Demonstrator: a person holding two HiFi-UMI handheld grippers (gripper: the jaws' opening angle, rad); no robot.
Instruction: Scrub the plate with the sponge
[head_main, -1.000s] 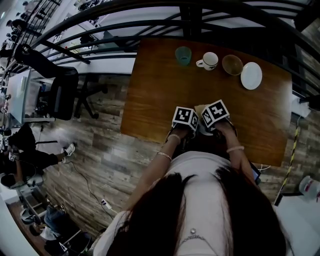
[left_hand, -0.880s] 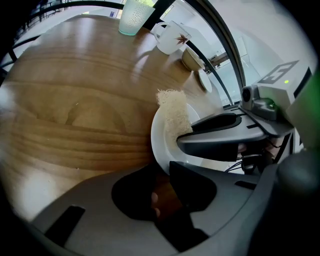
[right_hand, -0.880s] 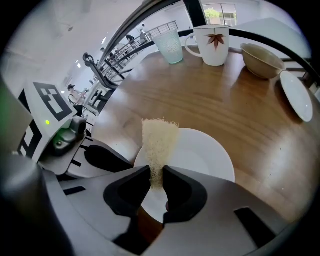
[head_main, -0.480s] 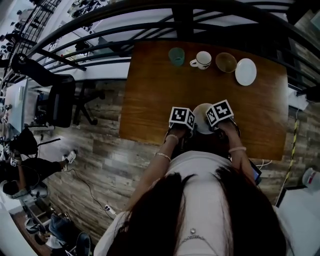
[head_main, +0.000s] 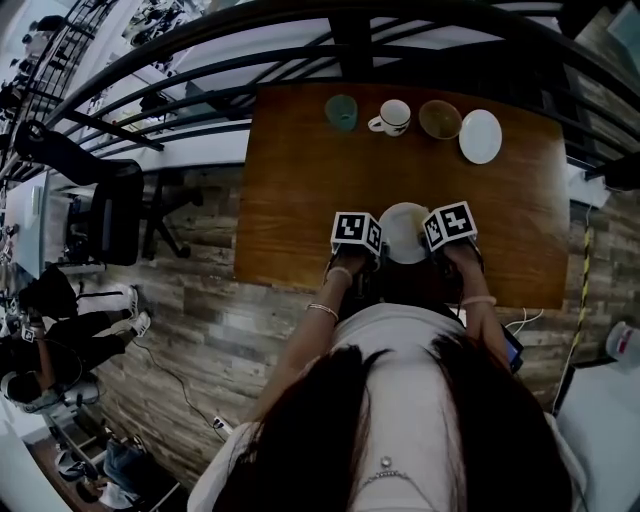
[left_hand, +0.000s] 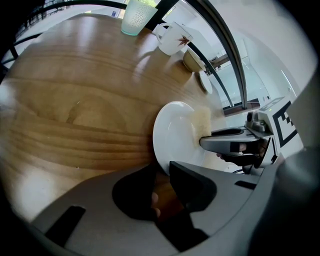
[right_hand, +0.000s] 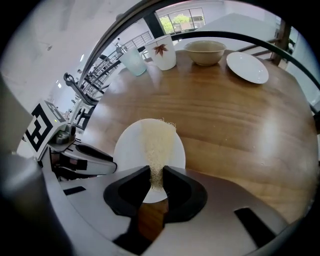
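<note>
Left hand-held gripper (left_hand: 160, 172) clamped on plate (left_hand: 172, 135) rim | right hand-held gripper (right_hand: 157, 175) clamped on sponge (right_hand: 157, 140) — shifted right across plate within 1 s | scrubbing stroke underway

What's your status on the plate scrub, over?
Left claw clamped on plate rim. Right claw shut on sponge, sponge lying on plate face. Nothing in the way.

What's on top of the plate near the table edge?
The sponge lies across the plate, pinched in the right gripper. The strip of plate under the sponge is covered; the rest shows bare white.
</note>
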